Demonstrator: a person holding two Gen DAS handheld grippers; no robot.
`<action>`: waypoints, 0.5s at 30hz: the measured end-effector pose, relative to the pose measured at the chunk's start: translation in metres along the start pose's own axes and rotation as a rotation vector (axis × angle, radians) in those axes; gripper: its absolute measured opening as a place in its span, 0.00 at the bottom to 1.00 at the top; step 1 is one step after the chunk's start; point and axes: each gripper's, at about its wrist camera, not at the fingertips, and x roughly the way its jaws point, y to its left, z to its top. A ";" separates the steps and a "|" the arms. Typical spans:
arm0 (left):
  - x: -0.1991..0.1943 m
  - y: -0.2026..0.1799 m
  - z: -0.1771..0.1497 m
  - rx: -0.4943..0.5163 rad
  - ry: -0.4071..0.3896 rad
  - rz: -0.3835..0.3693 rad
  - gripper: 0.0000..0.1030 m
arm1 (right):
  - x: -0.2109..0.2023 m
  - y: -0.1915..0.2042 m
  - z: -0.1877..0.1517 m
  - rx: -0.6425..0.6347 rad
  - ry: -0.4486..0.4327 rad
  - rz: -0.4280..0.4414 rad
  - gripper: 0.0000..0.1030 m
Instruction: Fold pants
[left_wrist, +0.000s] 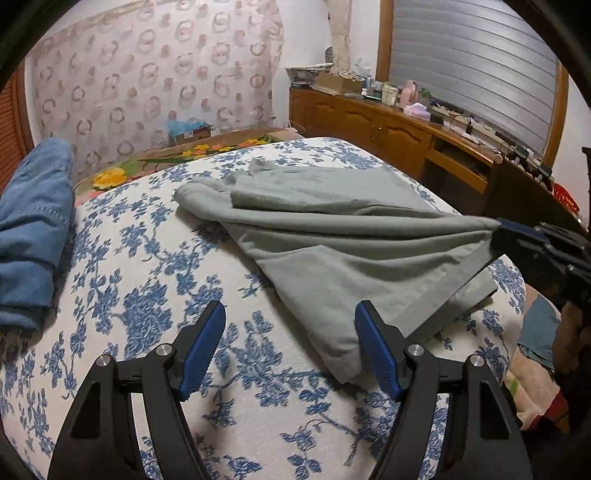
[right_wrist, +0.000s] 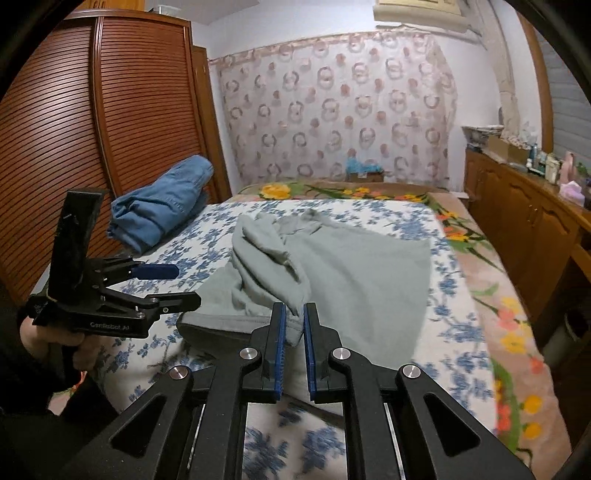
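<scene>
The soft grey-green cotton pants (left_wrist: 332, 236) are lying rumpled on the bed with the white bedspread printed in blue flowers (left_wrist: 155, 295), roughly in its middle. Their long axis is running from the bunched, twisted end at the far left (left_wrist: 207, 195) towards the near right in the left wrist view, where one corner is being lifted off the bedspread. A hemmed edge is lying nearest the camera, so the garment looks half-gathered rather than spread flat.

The right gripper (right_wrist: 293, 325) is pinching that raised corner, its blue pads closed tight on a fold of fabric and pulling it into a taut ridge. The left gripper (left_wrist: 291, 343) is standing wide apart and holding nothing, hovering just above the near cloth edge, one pad over bare bedspread.

This appears to be the opening step: taking hold of the pants to straighten them before any fold. The next move probably calls for the left gripper to close on the near hem or another corner, so both can stretch the cloth flat.

A folded blue denim garment (left_wrist: 33, 229) is lying well apart at the bed's left edge.
</scene>
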 end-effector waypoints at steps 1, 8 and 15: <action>0.000 -0.001 0.001 0.001 0.000 -0.004 0.71 | -0.004 -0.001 -0.001 0.001 -0.006 -0.009 0.09; 0.002 -0.011 0.003 0.023 0.005 -0.018 0.71 | -0.023 -0.009 -0.011 0.010 -0.002 -0.043 0.09; 0.009 -0.015 0.002 0.030 0.026 -0.023 0.71 | -0.028 -0.014 -0.025 0.040 0.036 -0.077 0.09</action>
